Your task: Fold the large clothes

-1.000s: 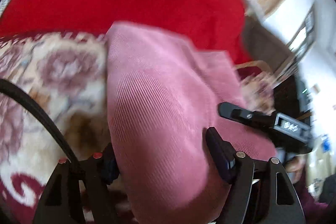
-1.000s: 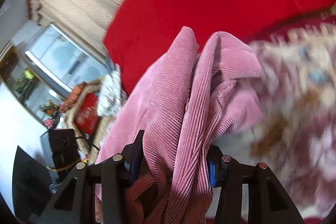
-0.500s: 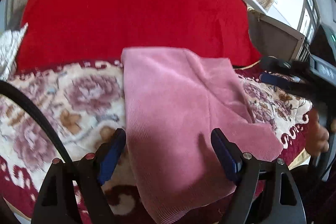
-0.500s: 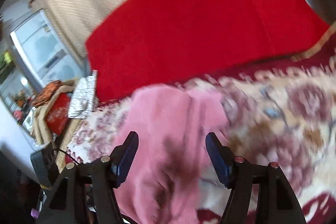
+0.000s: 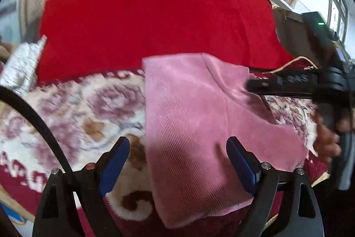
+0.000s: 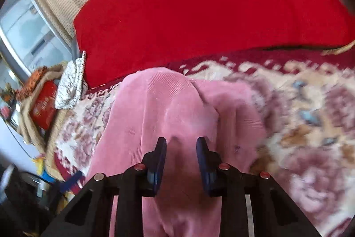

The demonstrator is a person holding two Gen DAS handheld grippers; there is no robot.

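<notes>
Blue-padded left gripper (image 5: 177,161) is hovering with its jaws spread wide apart over the pink ribbed corduroy garment (image 5: 195,126), gripping nothing. Right gripper (image 6: 180,159) is holding its jaws narrowly apart above the same garment (image 6: 159,112); whether fabric is touching the pads cannot be told. Folded garment is lying flat on the floral cream-and-maroon bed cover (image 5: 73,112), reaching its near edge. Behind it, a red plush blanket (image 5: 155,21) is draping along the cover's far edge.
</notes>
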